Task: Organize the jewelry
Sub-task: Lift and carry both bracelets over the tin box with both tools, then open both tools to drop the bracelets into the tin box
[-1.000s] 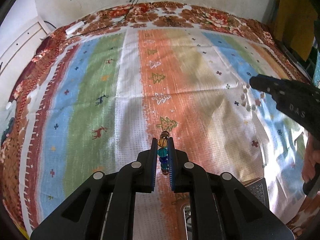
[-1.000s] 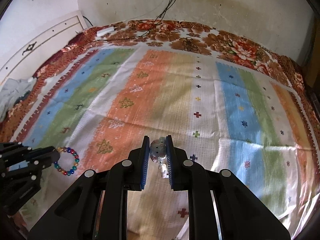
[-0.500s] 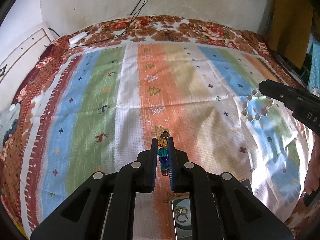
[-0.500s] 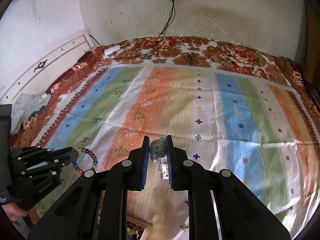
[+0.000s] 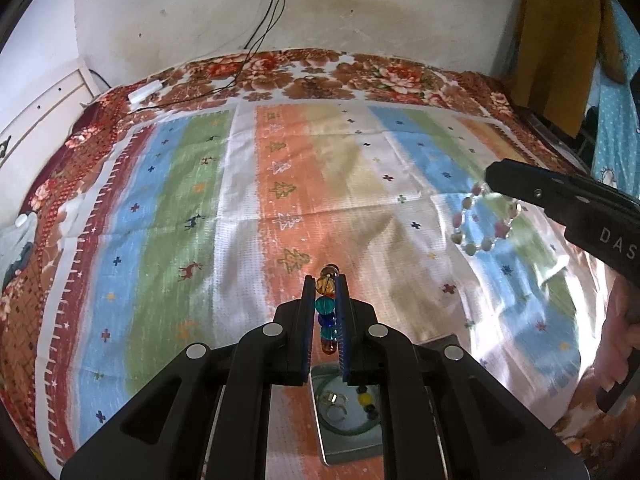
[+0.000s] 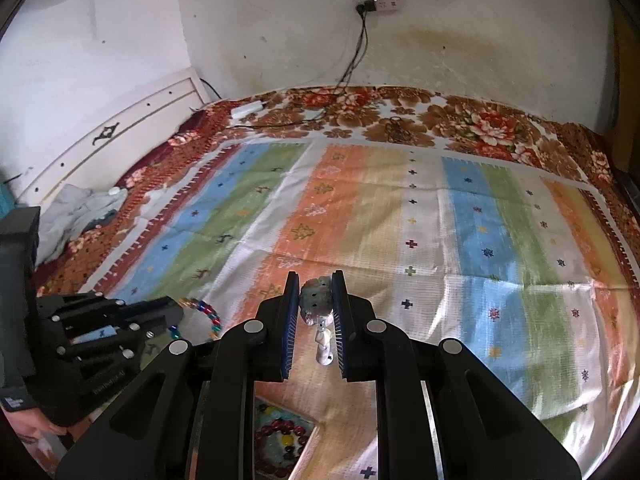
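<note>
Left wrist view: my left gripper (image 5: 325,294) clamps a colourful bead bracelet (image 5: 326,312), lifted above the striped cloth (image 5: 180,208) and tin box (image 5: 348,436). My right gripper (image 6: 316,300) pinches a pale bead bracelet (image 6: 317,304), also off the cloth.

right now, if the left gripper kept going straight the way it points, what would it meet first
Most likely the striped cloth on the bed: the left gripper, shut on the multicoloured bead bracelet, points over its orange stripe with nothing else lying in that line. The right gripper is off to the side. Depth is unclear.
</note>
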### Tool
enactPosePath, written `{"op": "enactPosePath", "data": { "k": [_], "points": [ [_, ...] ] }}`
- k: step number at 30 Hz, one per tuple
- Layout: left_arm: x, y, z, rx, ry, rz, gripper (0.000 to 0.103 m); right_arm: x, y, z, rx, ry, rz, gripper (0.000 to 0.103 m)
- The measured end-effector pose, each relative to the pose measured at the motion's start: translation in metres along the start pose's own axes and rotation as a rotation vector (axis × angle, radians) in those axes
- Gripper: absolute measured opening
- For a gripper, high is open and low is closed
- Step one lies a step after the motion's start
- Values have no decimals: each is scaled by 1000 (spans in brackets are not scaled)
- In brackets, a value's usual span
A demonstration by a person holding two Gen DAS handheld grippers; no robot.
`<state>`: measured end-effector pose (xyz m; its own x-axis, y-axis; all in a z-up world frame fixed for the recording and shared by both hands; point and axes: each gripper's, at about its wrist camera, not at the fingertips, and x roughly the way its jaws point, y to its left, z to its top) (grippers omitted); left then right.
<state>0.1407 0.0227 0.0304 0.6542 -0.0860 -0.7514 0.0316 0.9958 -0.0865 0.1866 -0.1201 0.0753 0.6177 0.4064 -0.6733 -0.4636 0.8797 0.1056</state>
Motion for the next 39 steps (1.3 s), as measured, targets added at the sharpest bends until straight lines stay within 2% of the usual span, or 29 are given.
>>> {"op": "enactPosePath", "data": {
  "k": [10,29,39],
  "points": [
    [-17,-6,-11,5,-30,-18,9,-18,13,-18,-9,-1,48,17],
    [-38,-17,-45,44,-53,-16,9,-25,33,-80,-24,88,86,17],
    [-38,-21,-53,50,-40,-19,9,-22,39,-87,-21,112,104,17]
  ]
}}
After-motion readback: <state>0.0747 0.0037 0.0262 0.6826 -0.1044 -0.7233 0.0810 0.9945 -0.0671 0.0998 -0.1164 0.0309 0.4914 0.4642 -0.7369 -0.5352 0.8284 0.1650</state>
